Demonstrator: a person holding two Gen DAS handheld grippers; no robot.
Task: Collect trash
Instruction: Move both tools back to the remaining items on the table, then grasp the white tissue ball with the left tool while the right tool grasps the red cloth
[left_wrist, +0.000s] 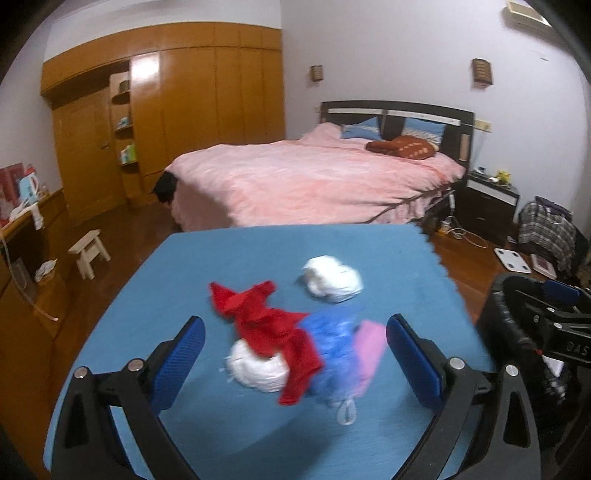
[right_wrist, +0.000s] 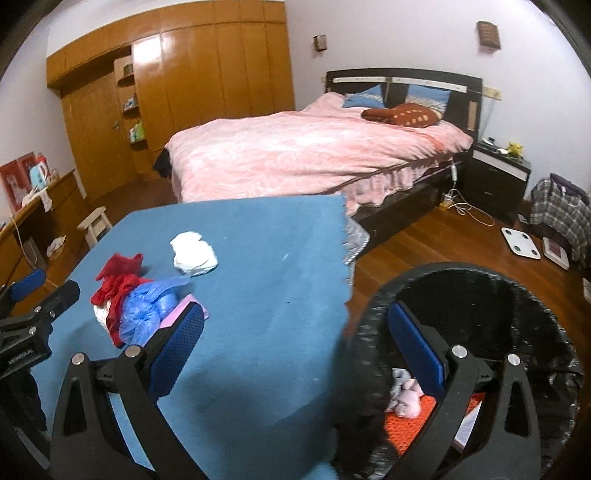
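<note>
Hand-held gripper (left_wrist: 295, 354) astride diagonal red rag (left_wrist: 269, 332)

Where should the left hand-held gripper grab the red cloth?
Probably at the bunched middle of the red cloth, coming from above. It lies draped over a white wad and against the blue bag, so pinching low risks catching those too.

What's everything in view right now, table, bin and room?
white wads: 2, white, blue table
red cloth: 1, red, table pile
blue bag: 1, blue, beside red cloth
pink piece: 1, pink, pile's right edge
bin: 1, black, right of table, scraps inside
bed: 1, pink cover, behind table
stool: 1, pale wood, floor left
left hand-held gripper: open, over pile
right hand-held gripper: open, at table-bin edge
</note>
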